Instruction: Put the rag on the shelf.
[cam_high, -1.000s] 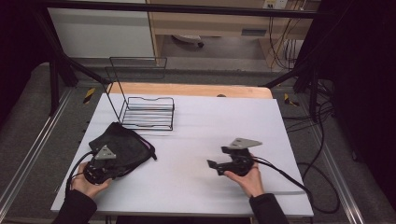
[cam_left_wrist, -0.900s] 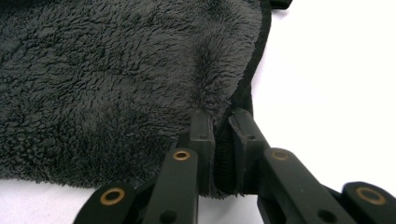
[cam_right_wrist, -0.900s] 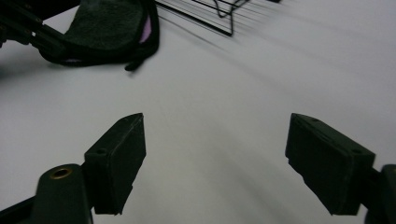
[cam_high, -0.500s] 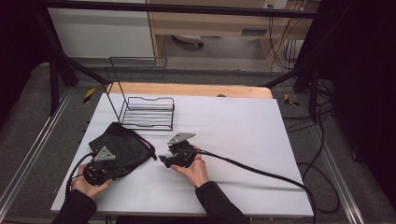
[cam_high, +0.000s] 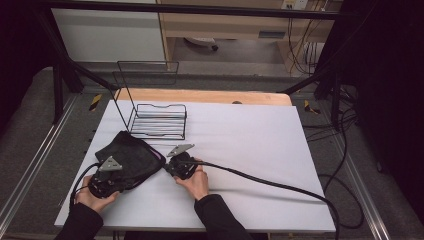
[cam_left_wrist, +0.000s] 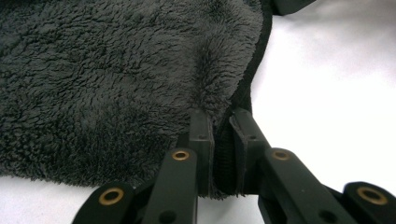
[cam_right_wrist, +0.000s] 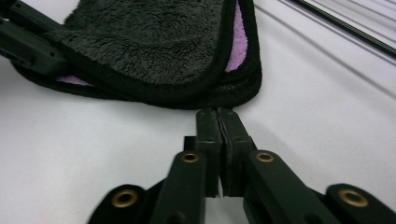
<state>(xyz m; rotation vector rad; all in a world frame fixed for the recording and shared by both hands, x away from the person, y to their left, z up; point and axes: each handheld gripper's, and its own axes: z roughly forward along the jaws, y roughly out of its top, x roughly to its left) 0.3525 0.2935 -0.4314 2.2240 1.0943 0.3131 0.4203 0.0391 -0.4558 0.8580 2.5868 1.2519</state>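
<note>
Now your left hand-held gripper (cam_left_wrist: 219, 140) is clamped on the dark towel (cam_high: 131, 159) at the desk's (cam_high: 250, 140) eight o'clock; your right hand-held gripper (cam_right_wrist: 219, 135) has just been closing, empty, beside its hem. Reopen, bite that corner next.

Dark grey towel (cam_right_wrist: 154, 42) (purple underside); black wire rack (cam_high: 159, 120); white table (cam_high: 260, 145).

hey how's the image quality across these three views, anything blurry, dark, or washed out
High view: evenly lit on the white table, surroundings very dark, slightly soft. Left gripper view: dark fleecy cloth sharp, table at right washed out to white. Right gripper view: cloth edge crisp, near claw links at the bottom soft, faint shadow under the cloth.
</note>
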